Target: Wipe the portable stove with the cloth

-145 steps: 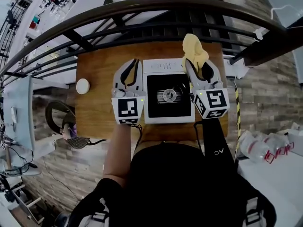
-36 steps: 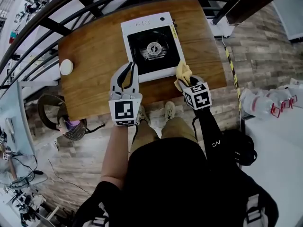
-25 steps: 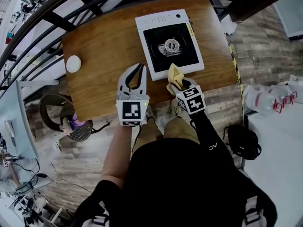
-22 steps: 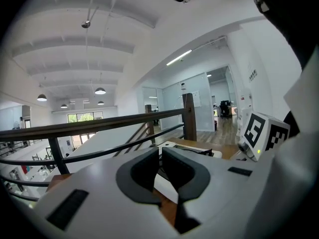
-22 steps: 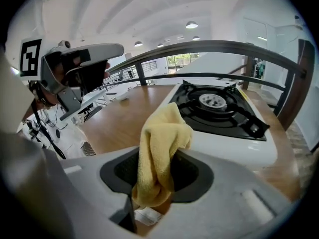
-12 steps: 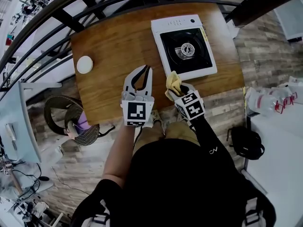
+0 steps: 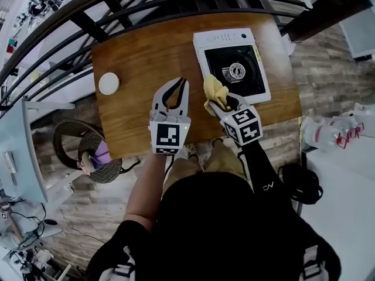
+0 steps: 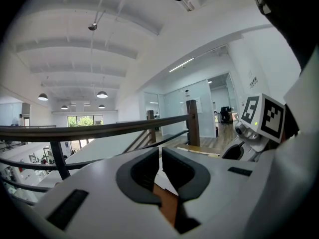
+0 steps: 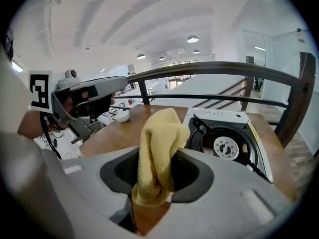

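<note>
The portable stove [image 7: 231, 63], white with a black burner top, sits at the table's far right; it also shows in the right gripper view [image 9: 227, 143]. My right gripper [image 7: 224, 102] is shut on a yellow cloth [image 7: 214, 91], which hangs over the stove's near left corner. In its own view the cloth [image 9: 160, 133] bunches up between the jaws of the right gripper [image 9: 159, 158]. My left gripper [image 7: 182, 83] is shut on nothing and hovers over the table's middle, left of the stove. Its own view [image 8: 161, 156] looks out over the railing.
The brown wooden table [image 7: 140, 57] has a small white round dish [image 7: 109, 83] near its left edge. A dark metal railing [image 7: 88, 22] runs along the far side. Plank floor lies below the near edge, with white bags [image 7: 334, 133] at the right.
The right gripper has carried the cloth from the stove's far side to its near left corner. The left gripper stayed shut left of the stove. The head view has shifted.
</note>
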Motion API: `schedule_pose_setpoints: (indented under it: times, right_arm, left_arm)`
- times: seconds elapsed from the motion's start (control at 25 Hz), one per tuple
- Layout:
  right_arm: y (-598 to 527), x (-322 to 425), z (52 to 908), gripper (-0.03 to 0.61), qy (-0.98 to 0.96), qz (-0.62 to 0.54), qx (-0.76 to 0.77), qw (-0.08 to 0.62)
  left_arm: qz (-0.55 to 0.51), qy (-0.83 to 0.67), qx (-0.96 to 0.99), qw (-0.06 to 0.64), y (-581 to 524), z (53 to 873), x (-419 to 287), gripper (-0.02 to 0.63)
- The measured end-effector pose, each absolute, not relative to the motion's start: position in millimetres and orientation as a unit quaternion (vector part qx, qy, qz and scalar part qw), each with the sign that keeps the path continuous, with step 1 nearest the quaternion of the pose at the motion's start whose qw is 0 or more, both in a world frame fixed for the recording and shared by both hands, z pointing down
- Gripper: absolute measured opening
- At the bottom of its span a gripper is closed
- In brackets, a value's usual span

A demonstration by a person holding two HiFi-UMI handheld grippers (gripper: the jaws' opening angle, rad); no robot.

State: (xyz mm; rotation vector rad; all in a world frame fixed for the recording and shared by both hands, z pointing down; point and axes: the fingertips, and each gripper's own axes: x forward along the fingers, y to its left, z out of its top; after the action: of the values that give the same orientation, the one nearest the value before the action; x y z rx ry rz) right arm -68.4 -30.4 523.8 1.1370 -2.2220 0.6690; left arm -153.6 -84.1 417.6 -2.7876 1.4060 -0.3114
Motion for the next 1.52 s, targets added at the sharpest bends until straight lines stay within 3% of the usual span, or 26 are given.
schedule_pose_setpoints:
  times: [0.2,0.68,1.52]
  right_arm:
    - [-95.4,-59.2,508.8,0.155,-0.836,0.227,0.419,0.271]
    - [-223.4,-72.6,526.7,0.155,-0.839,0.23,0.397,0.294]
    - [-77.7,-78.2,548.5,0.155,-0.816,0.267,0.386,0.336]
  left_arm:
    - [-0.093,0.466,-0.879,0.026,-120.5,399.2,-150.1,0.023]
    - [-0.098,0.53,-0.842,0.002,-188.6,396.5,-158.9,0.023]
    - [-0.096,0.488,-0.867,-0.018,-121.7,421.2,-156.0,0.023]
